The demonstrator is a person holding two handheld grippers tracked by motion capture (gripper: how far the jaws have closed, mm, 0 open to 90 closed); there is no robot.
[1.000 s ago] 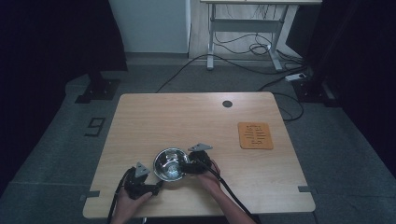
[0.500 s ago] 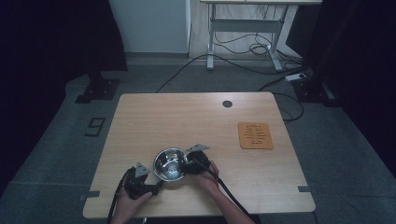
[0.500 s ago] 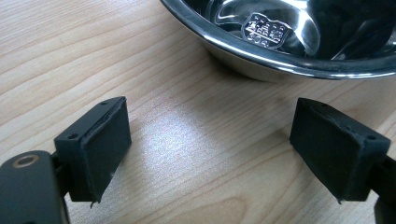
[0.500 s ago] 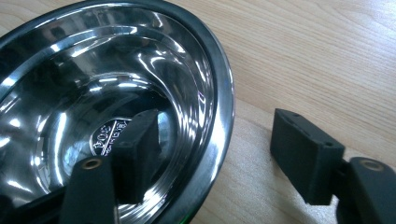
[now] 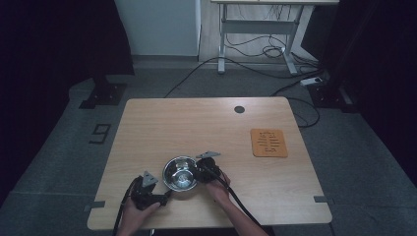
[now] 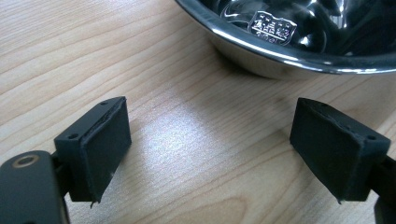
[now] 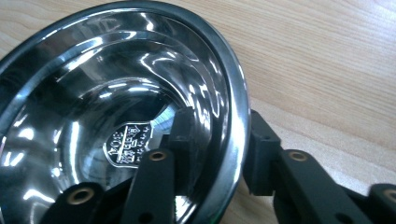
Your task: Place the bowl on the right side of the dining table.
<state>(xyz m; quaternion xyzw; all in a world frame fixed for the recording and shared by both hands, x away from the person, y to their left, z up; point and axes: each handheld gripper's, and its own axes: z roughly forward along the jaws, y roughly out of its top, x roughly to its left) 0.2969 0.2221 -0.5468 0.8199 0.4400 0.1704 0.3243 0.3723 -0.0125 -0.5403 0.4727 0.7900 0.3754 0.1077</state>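
Note:
A shiny steel bowl (image 5: 180, 173) (image 7: 116, 116) stands on the wooden table (image 5: 206, 123) near its front edge. My right gripper (image 5: 199, 173) (image 7: 219, 140) has just been closing on the bowl's right rim, with one jaw inside and the other outside against the wall. The left gripper (image 5: 164, 195) (image 6: 210, 144) rests low on the table just left of the bowl (image 6: 289, 42). It is open, and bare wood lies between its pads.
An orange mat (image 5: 268, 142) lies toward the table's right side. A small dark round hole (image 5: 239, 109) sits near the far edge. Cables trail from both grippers off the front edge.

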